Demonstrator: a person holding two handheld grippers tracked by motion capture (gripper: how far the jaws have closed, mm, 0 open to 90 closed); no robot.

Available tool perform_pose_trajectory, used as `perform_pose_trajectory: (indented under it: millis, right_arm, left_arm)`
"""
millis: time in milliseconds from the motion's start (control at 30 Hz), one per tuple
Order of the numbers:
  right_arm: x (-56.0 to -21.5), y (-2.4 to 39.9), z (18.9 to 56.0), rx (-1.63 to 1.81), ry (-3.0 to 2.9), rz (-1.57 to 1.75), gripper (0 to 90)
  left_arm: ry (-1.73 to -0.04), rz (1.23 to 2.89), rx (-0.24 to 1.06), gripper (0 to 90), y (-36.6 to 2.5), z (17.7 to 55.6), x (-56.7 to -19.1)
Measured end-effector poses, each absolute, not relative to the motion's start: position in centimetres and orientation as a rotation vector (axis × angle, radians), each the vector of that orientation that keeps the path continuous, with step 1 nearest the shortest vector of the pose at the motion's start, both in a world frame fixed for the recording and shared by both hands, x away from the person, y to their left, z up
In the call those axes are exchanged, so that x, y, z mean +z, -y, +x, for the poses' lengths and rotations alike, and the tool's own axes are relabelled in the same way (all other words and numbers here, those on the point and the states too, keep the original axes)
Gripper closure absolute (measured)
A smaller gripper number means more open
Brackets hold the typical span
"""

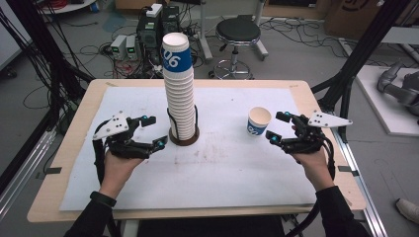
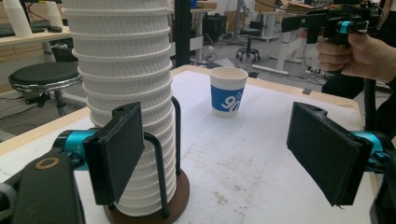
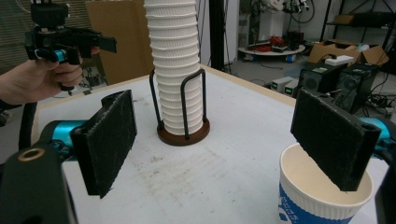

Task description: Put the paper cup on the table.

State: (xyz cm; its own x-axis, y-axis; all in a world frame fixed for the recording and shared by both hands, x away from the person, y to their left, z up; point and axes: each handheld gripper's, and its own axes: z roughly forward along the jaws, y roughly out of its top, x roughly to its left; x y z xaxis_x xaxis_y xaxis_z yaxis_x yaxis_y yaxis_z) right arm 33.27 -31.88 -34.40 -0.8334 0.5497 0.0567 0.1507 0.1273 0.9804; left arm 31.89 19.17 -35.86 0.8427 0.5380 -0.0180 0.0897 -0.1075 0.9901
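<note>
High view: a tall stack of cups (image 1: 179, 89) stands upright near the middle of the table (image 1: 79, 106), long axis vertical, mouths up.
Stack holder: a round dark-brown base (image 1: 184, 139) with thin black wire uprights (image 2: 159, 163) that hug the lowest cups.
Single cup: a lone paper cup (image 1: 258, 121) stands upright on the white sheet (image 1: 227, 168), mouth up, well to the right of the stack and just beside the right gripper.
Writing: the top cup of the stack carries a blue band with white digits that read "06" from above; the single cup has the same blue patch with white figures, seen in the left gripper view (image 2: 227, 91) as "90", so which way up it reads I cannot tell.
Materials: cups are white ribbed paper with rolled rims, cream inside; the sheet is white, faintly stained with brown smudges; table edge is pale wood.
Left gripper (image 1: 150, 132): held just left of the stack's base, jaws spread with nothing between the black foam-like pads (image 2: 119, 151); one pad is near the wire upright, not pressing on it.
Right gripper (image 1: 279, 127): jaws spread wide; in the right gripper view one flat black pad (image 3: 334, 137) hangs over the single cup's open mouth (image 3: 322, 193), whether touching the rim I cannot tell.
</note>
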Motion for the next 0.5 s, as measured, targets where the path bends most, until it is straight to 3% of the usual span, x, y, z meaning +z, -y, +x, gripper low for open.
perform_pose_trajectory:
  millis: [500]
  right_arm:
    - [-34.30,32.34,32.98,1.757,-2.081,0.690,14.7]
  left_arm:
    - [-0.500,1.649,0.407,19.0,-19.14,32.12,-35.75]
